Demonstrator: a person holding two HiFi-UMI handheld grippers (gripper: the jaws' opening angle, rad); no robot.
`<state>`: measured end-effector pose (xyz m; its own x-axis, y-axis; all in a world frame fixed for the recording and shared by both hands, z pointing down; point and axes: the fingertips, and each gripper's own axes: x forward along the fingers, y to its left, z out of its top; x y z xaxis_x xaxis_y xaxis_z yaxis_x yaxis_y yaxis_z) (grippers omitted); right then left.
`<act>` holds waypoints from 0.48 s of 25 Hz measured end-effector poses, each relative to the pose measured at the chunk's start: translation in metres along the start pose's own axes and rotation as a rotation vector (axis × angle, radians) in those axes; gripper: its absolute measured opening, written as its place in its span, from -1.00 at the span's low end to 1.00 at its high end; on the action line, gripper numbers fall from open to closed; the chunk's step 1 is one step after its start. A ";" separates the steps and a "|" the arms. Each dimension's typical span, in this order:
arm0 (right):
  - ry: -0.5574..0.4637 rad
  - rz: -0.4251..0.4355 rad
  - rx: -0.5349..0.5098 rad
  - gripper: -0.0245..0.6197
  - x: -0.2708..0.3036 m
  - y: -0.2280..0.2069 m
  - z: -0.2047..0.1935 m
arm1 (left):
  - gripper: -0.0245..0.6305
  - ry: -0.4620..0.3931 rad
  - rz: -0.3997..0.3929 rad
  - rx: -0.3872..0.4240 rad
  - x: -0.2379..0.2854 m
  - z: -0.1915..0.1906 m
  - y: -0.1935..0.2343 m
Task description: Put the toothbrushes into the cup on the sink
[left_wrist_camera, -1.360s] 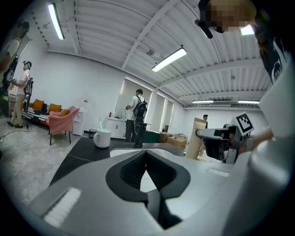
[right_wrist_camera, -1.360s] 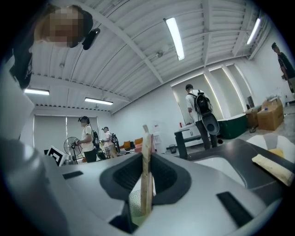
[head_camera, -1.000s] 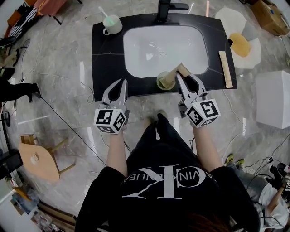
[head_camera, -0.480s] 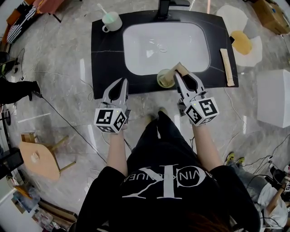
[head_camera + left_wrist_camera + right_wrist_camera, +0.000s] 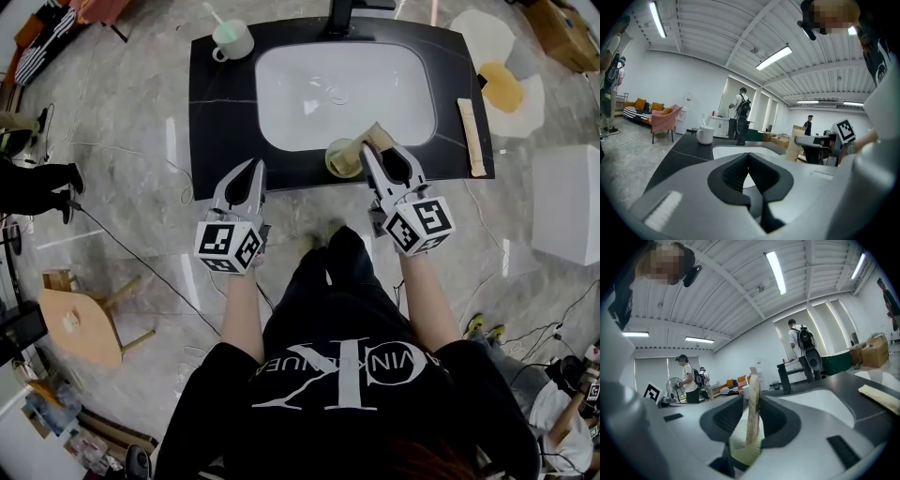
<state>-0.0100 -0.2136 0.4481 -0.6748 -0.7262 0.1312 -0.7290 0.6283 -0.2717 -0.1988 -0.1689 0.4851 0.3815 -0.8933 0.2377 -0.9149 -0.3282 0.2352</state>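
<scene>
Black tabletop (image 5: 220,122) rings the white basin (image 5: 394,103), and the green cup (image 5: 339,159) sits on its near edge, right in front of your right tongs (image 5: 380,155). Those tongs are closed on the tan toothbrush (image 5: 377,141), whose lower end already stands in the cup. They have just been easing apart, with the toothbrush between them. Your left tongs (image 5: 251,173) are shut and empty, held near the tabletop's front edge.

You look to be at the release of this toothbrush. Next, open the right tongs fully and draw back without tipping the cup. Then go for the second toothbrush (image 5: 469,139), lying flat at the tabletop's right side.
</scene>
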 end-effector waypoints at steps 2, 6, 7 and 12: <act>0.000 0.000 0.003 -0.66 -0.001 0.000 -0.001 | -0.89 0.000 -0.002 0.001 0.000 -0.001 -0.001; -0.005 -0.004 0.009 -0.58 -0.004 -0.002 0.000 | -0.89 -0.004 -0.007 0.003 0.000 0.001 -0.004; -0.007 -0.006 0.011 -0.56 -0.005 -0.002 0.001 | -0.89 -0.005 -0.007 0.003 0.000 0.001 -0.005; -0.016 -0.022 0.013 -0.47 -0.011 -0.005 0.003 | -0.89 -0.012 -0.011 0.008 -0.003 0.003 -0.007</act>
<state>0.0015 -0.2094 0.4450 -0.6566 -0.7442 0.1224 -0.7421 0.6085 -0.2810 -0.1935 -0.1645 0.4801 0.3903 -0.8931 0.2238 -0.9116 -0.3408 0.2300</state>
